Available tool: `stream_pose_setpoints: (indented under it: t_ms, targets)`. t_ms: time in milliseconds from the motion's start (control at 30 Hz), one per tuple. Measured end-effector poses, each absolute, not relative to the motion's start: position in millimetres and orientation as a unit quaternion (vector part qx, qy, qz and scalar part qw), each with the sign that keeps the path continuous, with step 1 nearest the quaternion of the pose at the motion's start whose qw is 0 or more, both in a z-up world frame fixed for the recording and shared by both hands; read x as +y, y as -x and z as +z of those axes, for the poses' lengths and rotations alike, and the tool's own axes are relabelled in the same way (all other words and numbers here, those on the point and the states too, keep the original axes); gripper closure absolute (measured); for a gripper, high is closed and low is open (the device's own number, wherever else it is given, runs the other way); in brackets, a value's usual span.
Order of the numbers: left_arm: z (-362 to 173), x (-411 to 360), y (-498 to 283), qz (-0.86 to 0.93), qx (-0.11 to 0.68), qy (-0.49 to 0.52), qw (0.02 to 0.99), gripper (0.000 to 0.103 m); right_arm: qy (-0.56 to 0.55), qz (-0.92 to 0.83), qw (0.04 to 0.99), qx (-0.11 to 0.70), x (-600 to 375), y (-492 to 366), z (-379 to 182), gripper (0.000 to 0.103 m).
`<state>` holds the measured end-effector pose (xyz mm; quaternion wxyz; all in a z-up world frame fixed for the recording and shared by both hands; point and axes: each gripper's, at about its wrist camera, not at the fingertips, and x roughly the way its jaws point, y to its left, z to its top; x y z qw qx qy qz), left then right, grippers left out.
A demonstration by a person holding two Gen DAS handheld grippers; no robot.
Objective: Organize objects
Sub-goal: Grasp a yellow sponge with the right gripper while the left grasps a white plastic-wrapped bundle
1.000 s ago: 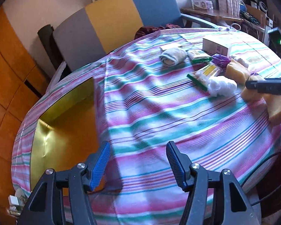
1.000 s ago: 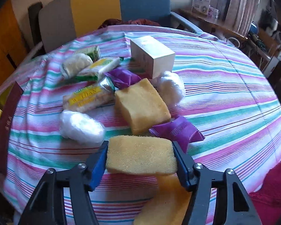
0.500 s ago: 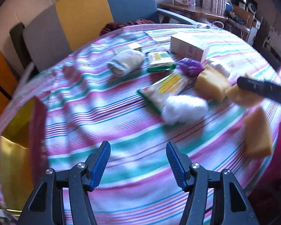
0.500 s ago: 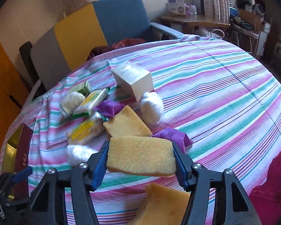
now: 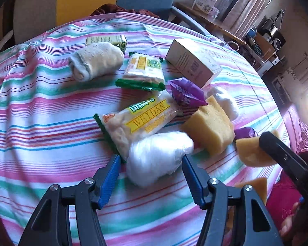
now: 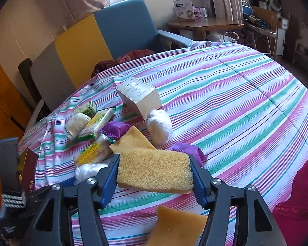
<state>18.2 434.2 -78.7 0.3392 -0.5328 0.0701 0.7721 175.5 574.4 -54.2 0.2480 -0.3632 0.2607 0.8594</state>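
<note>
Right hand-held gripper (image 6: 155,173) is clamping a yellow sponge (image 6: 155,172) clear of the surface, while left hand-held gripper (image 5: 149,176) is closing around (not yet pinching) the white wad (image 5: 158,155) beside that sponge, presumably to sort it next.

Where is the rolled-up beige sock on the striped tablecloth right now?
In the left wrist view the rolled beige sock lies at upper left of the pile, just in front of the small green carton and left of the green-edged snack packet.
</note>
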Motion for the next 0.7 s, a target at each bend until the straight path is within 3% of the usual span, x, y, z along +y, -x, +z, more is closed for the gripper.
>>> stream_pose_setpoints:
  t_ms: [167, 367, 700]
  targets:
    - [-81.9, 440.4, -15.8, 0.786, 0.077, 0.514, 0.334, 0.042, 0.362, 0.859, 0.25, 0.26, 575.6, -175.8, -54.4, 0.04]
    - [-86.4, 432.6, -15.7, 0.8, 0.081, 0.48, 0.35, 0.059, 0.356, 0.864, 0.242, 0.262, 575.9, -176.0, -53.4, 0.04]
    - [-87.0, 382.8, -47.5, 0.825, 0.12, 0.409, 0.372, 0.067, 0.348, 0.88, 0.213, 0.244, 563.4, -170.2, -48.8, 0.04]
